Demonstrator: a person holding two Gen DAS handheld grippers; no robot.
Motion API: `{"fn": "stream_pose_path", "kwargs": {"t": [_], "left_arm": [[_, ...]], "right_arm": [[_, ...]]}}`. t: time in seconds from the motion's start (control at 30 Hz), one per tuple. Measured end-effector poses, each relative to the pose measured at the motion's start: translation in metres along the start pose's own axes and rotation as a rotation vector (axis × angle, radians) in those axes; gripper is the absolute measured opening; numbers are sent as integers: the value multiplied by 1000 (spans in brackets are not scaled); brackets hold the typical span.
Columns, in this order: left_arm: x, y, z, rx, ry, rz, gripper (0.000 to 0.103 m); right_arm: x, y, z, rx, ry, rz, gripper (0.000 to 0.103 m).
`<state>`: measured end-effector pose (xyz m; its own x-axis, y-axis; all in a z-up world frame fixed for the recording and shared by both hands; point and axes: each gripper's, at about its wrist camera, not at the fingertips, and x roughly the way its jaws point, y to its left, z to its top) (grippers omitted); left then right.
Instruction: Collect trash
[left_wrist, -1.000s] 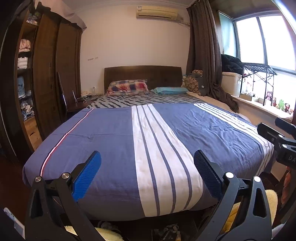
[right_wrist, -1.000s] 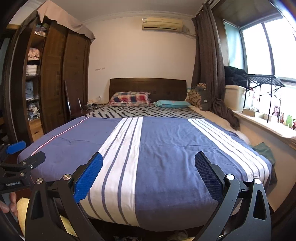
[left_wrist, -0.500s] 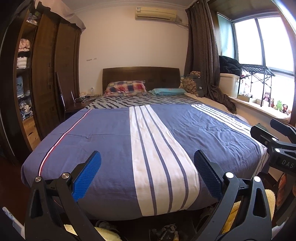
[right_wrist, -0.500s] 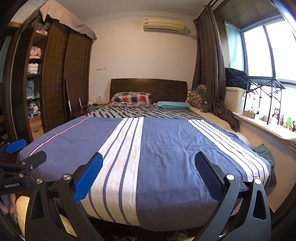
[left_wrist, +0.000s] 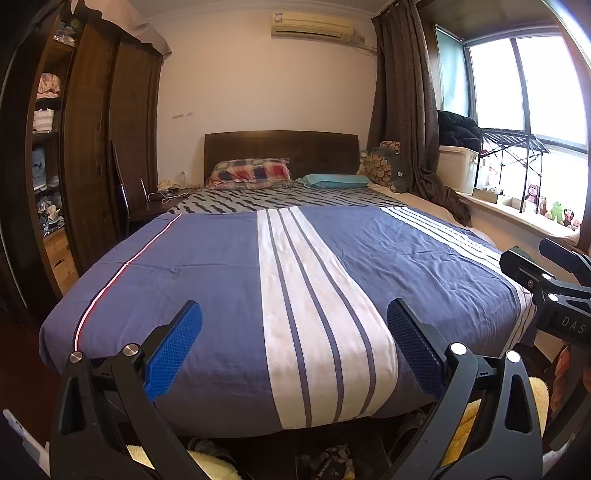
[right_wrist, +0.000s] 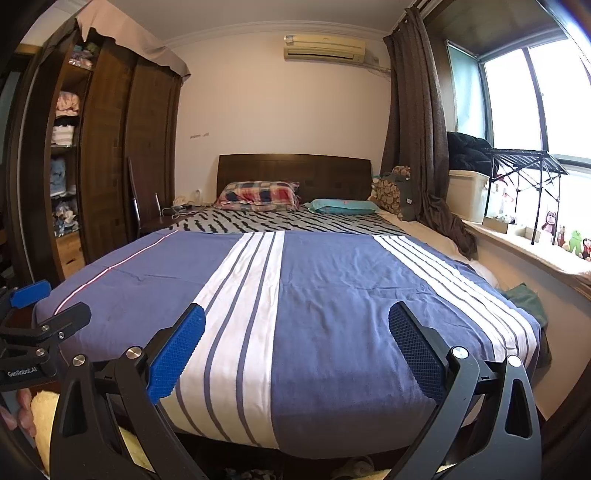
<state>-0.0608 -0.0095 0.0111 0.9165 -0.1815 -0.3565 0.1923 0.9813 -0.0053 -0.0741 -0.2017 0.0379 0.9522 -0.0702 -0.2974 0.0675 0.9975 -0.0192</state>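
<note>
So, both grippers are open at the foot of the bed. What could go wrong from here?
1. No trash is plainly visible on the blue striped duvet, so the left gripper or right gripper may pinch bedding instead.
2. Small items on the floor under the bed's foot are too dim to identify; belongings might be taken as trash.
3. The grippers are side by side, so they could collide.

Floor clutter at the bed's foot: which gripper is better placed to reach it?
Probably left: the clutter shows centred below the open left gripper; the open right gripper view barely catches it.
</note>
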Motion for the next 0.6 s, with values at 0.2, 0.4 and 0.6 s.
{"fn": "stream_pose_path", "kwargs": {"t": [0.2, 0.4, 0.6], "left_arm": [[0, 1, -1, 2, -4, -1, 95], [0, 2, -2, -1, -3, 4, 95], [1, 2, -2, -1, -1, 8, 95]], "right_arm": [[0, 1, -1, -8, 1, 7, 100], [1, 2, -2, -9, 5, 6, 100], [2, 1, -3, -8, 9, -1, 100]]}}
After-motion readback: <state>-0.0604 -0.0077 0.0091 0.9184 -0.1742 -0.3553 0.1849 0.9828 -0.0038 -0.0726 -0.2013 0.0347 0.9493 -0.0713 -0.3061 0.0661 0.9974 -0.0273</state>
